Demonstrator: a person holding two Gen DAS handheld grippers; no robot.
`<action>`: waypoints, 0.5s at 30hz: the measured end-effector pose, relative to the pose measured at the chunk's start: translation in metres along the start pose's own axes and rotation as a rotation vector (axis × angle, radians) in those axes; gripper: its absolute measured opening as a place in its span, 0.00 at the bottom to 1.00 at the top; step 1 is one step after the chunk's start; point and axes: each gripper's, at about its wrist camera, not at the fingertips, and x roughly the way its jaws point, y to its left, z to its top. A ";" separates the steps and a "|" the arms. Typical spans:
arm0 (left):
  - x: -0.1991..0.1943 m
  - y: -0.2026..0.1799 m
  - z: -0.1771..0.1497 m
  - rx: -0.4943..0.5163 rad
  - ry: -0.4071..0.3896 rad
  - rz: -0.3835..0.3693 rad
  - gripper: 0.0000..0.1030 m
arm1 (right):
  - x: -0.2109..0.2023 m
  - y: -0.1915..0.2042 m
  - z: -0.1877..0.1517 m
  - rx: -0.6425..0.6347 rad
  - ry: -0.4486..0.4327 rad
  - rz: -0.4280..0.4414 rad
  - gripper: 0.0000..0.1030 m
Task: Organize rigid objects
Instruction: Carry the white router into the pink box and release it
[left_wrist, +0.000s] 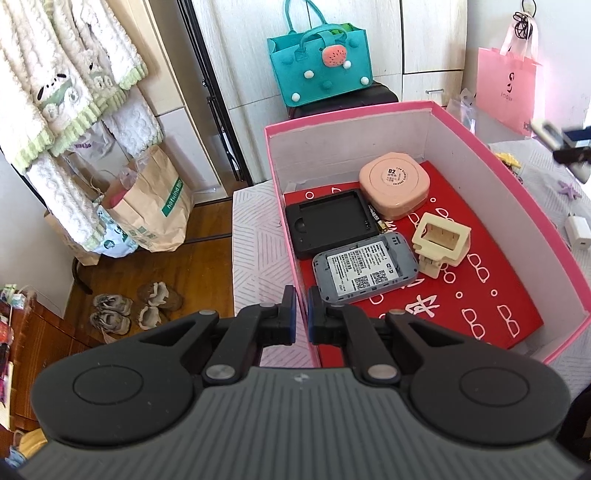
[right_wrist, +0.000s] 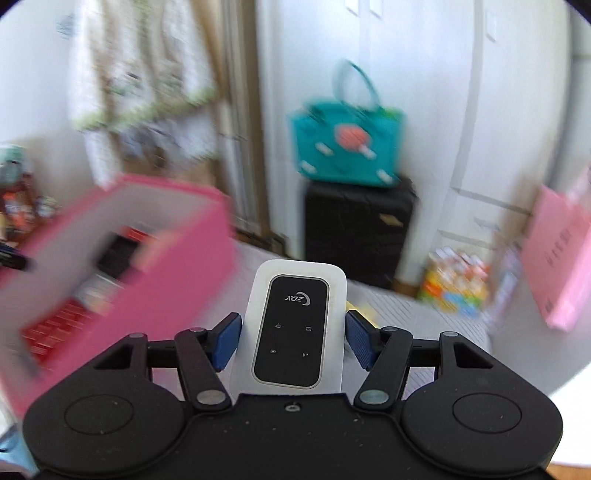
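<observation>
Left wrist view: the left gripper (left_wrist: 302, 314), at lower centre, has its jaws clenched on the near wall of the pink box (left_wrist: 436, 107), one pad outside the wall and one inside; presumably this steadies the box while it is filled. On the red liner inside lie a black tray (left_wrist: 325, 225), a grey router body (left_wrist: 364, 271) with its label up, a peach case (left_wrist: 394, 186) and a cream holder (left_wrist: 441, 240), set side by side rather than stacked.

Right wrist view: the right gripper (right_wrist: 291, 339), at lower centre, grasps a white pocket router (right_wrist: 291, 332) by its long edges, a blue pad on either side and the black face upward. The background is smeared and the pink box sits at left of the frame, so the router is judged to be on its way there. The open red floor at the box's lower right looks the likeliest spot for it.
</observation>
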 end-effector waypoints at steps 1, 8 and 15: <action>0.000 0.000 0.000 0.001 -0.002 0.001 0.04 | -0.006 0.008 0.006 -0.017 -0.020 0.050 0.65; 0.000 0.003 -0.002 -0.025 -0.015 -0.011 0.04 | 0.003 0.082 0.047 -0.154 0.049 0.520 0.65; -0.001 0.005 -0.002 -0.033 -0.016 -0.018 0.04 | 0.059 0.150 0.046 -0.270 0.289 0.649 0.65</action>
